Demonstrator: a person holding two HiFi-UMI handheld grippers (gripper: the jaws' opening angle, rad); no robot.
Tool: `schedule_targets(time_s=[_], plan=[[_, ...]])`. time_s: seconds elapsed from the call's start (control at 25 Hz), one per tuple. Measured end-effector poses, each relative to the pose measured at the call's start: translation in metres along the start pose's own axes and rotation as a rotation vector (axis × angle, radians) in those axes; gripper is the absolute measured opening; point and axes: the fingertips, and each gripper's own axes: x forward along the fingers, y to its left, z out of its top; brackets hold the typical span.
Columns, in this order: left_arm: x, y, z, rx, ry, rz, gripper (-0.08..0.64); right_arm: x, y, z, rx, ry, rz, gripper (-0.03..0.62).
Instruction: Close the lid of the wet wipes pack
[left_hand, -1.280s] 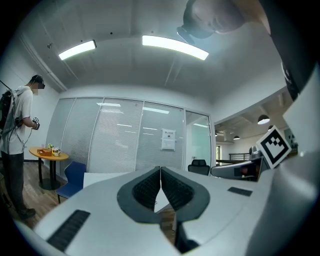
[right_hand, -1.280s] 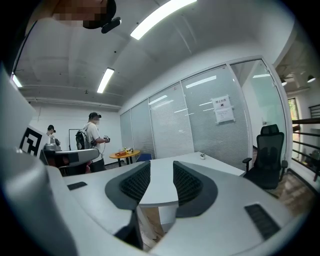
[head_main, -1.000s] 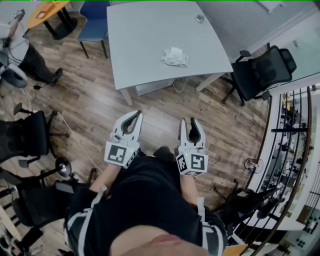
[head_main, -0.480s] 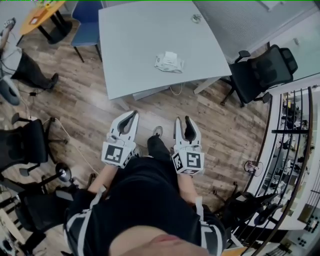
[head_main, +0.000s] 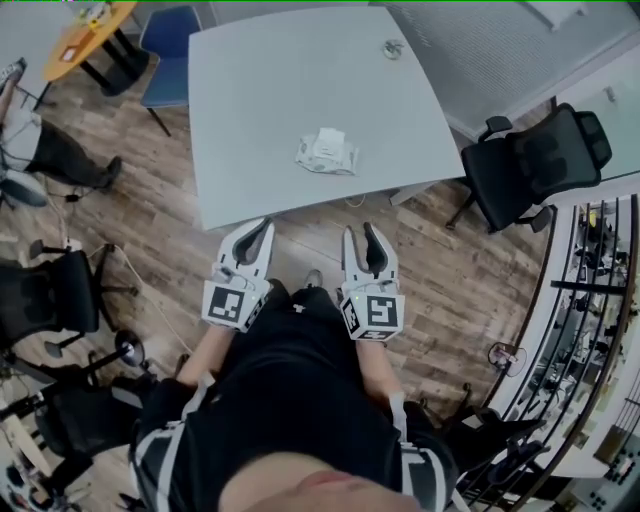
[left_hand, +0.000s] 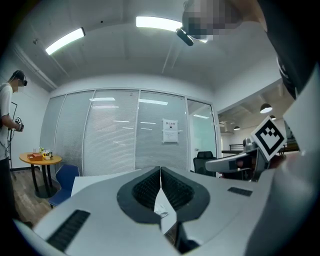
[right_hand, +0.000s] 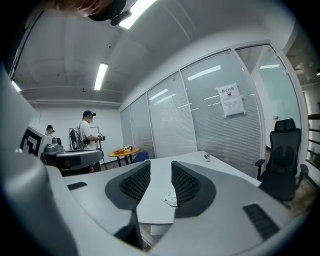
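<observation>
Seemingly the approach is the step in hand: the large pale grey rectangular surface (head_main: 300, 80) lies just ahead of both tools. The left hand-held gripper (head_main: 264, 224) is clenched on nothing, the right hand-held gripper (head_main: 361, 230) released and empty. The small white wet wipes pack (head_main: 326, 152) lies toward the surface's near edge, well apart from both; the next move likely calls for reaching in to press its lid down.

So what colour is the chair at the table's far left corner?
Blue. The chair shows best in the head view.
</observation>
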Motion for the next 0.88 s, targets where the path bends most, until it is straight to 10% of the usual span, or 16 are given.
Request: schedule_targets(time_s=[0.88], plan=[[0.206,0.107,-0.134,0.287,0.331,-0.269,0.026,0.219,-0.062,-0.031,0.051,0.17,-0.059,0.149]])
